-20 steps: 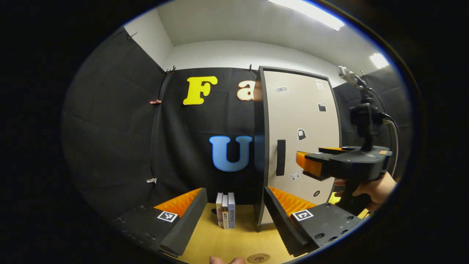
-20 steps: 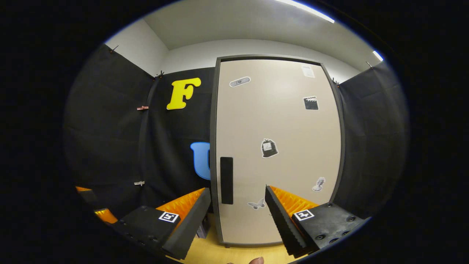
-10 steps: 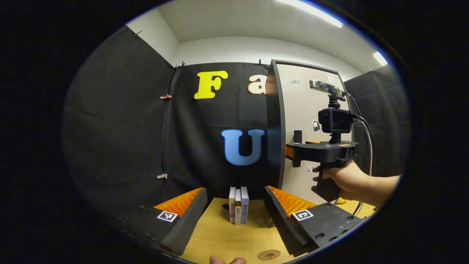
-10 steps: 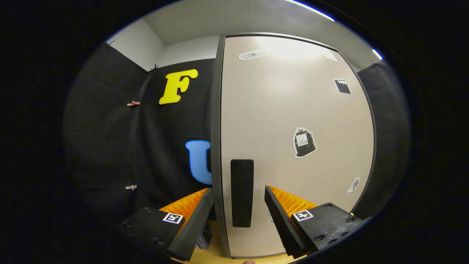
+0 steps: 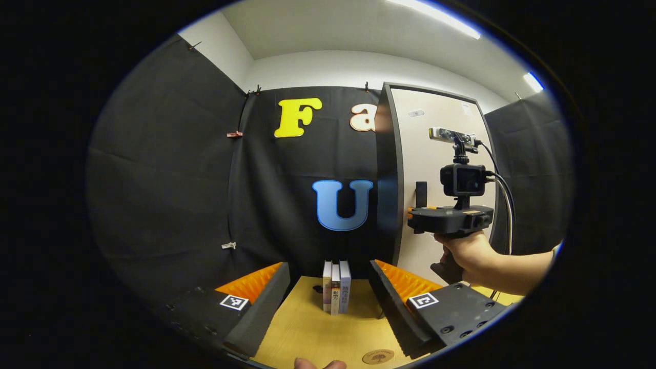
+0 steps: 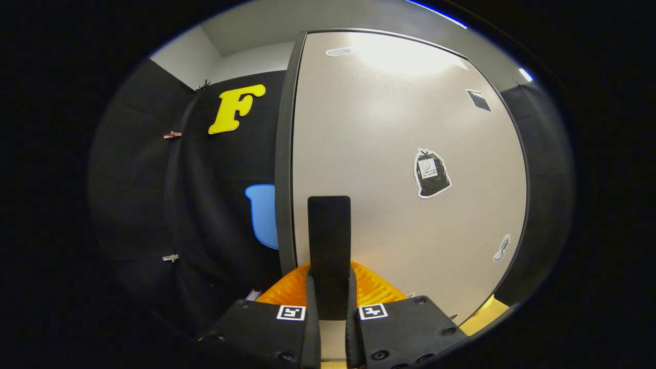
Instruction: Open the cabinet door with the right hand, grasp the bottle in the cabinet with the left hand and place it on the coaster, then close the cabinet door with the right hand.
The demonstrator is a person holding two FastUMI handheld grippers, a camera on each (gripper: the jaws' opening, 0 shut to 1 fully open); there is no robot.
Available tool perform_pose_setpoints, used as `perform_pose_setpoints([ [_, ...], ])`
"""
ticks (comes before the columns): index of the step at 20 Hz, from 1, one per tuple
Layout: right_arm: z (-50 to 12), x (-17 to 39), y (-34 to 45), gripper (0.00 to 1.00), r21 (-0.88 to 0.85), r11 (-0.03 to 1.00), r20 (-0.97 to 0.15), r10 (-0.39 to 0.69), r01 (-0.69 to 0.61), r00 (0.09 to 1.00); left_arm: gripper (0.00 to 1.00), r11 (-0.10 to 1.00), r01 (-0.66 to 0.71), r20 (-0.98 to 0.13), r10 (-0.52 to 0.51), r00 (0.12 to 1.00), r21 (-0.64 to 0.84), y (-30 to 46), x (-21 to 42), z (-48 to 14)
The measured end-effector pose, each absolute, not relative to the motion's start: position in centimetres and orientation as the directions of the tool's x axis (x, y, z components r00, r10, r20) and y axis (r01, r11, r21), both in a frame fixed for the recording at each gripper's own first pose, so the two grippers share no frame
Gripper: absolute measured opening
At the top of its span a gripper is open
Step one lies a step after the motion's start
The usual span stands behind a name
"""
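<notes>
Your right gripper clamped the cabinet door handle; bottle hidden behind it. Your left gripper stood open; coaster below, partly cut off.

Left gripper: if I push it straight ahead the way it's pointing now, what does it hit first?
Most likely the upright books on the table, which stand between the open fingers of the left gripper. Depth is unclear, but nothing nearer lies in that line.
</notes>
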State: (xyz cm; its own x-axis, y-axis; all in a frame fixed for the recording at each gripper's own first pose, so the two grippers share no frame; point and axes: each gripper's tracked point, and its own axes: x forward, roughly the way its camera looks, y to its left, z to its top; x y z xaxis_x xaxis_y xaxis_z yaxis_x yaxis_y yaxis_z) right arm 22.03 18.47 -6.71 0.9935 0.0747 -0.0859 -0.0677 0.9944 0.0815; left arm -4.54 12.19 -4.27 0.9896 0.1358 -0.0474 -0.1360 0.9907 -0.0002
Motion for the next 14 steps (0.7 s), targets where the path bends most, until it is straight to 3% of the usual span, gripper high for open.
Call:
perform_pose_setpoints([
  [1, -6.7, 21.9, 18.5, 0.15, 0.099, 0.991, -0.097, 0.095, -0.085, 0.991, 0.98, 0.991, -0.134, -0.048, 0.134, 0.990, -0.002, 12.0, -4.6, -4.2],
  [14, -4.7, 12.3, 17.2, 0.15, 0.143, 0.955, -0.113, 0.276, -0.259, 0.954, 0.98, 0.997, -0.078, -0.038, 0.077, 0.996, -0.010, 7.7, -5.7, -3.3],
])
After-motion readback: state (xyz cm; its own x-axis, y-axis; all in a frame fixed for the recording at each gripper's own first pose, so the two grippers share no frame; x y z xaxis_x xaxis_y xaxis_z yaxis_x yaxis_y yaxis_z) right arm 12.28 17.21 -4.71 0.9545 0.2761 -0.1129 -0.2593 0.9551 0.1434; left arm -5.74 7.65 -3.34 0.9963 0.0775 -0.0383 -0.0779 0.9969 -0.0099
